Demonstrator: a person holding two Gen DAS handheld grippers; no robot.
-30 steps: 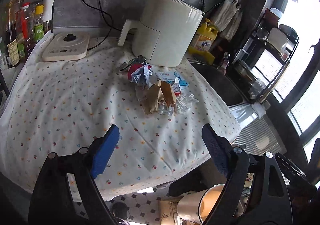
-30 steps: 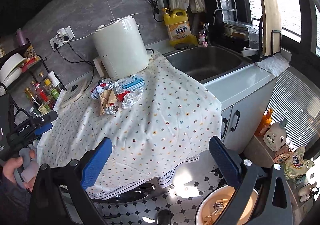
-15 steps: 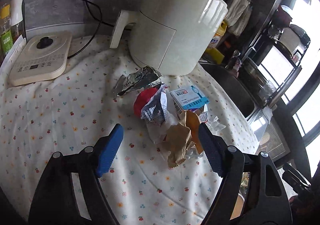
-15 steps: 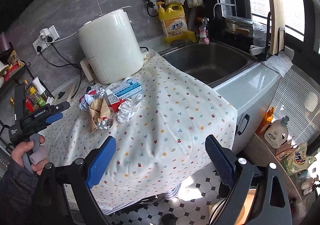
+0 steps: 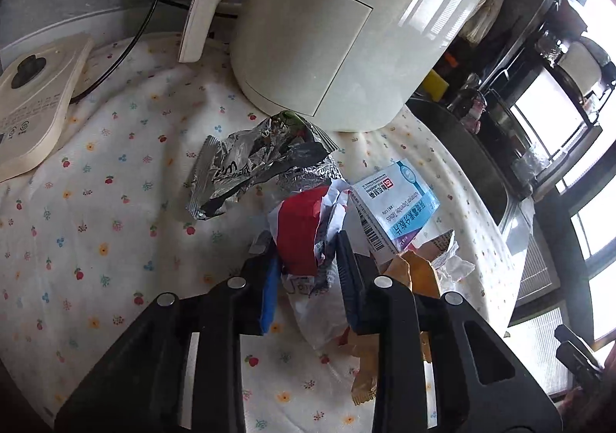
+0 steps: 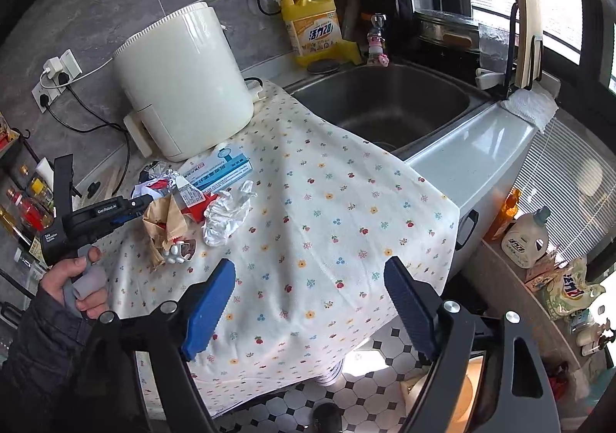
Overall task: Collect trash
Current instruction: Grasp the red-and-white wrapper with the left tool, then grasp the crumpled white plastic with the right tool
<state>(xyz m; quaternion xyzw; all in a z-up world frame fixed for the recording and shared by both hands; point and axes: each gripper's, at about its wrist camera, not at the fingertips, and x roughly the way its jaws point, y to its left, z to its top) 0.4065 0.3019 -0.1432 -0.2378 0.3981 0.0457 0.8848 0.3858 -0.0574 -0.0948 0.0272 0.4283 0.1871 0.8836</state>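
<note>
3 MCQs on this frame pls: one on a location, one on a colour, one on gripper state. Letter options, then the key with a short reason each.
1. Where does the blue-and-white box lie?
A. in the sink
B. on the floral cloth beside the white appliance
C. on the floor

2. What colour is the crumpled wrapper between the left gripper's fingers?
A. red
B. green
C. black

3. How is the right gripper?
A. shut on the foil bag
B. shut on nothing
C. open, holding nothing

Key:
1 B, it rests on the floral cloth next to the white appliance.
2 A, the red wrapper sits between the closed-in fingers.
3 C, its jaws stand wide apart over the cloth's edge.
</note>
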